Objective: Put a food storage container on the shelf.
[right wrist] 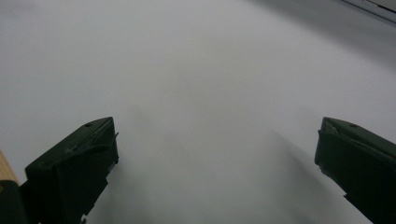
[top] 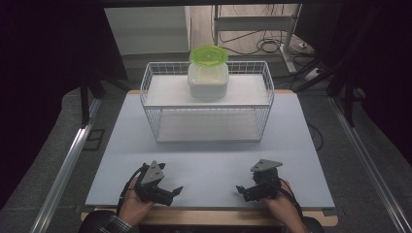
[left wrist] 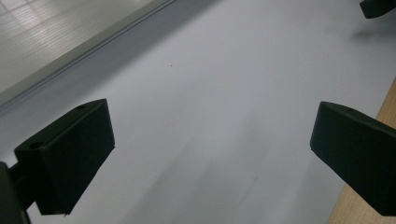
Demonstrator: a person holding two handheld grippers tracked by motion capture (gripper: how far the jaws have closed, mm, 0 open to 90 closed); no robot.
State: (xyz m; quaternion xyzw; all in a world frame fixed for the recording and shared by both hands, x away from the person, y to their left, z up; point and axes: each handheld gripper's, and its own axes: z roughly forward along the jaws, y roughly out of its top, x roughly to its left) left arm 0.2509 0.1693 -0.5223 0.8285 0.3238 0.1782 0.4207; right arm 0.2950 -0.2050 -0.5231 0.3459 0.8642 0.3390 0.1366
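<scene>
The left gripper, black with a grey three-cornered plate, sits low left of centre in the high view, its jaws spread wide and empty; its own view shows them far apart over bare board. The right gripper mirrors it at lower right, likewise spread with nothing between the jaws. Both rest near the front edge of the pale grey table board.

Well apart from both, in the upper middle of the frame, a white wire basket rack holds a white plastic tub with a lime-green lid on its upper shelf.

This looks like the starting stance: nothing grasped yet. The next move probably calls for a long forward reach over the rack's rim to the tub.
</scene>
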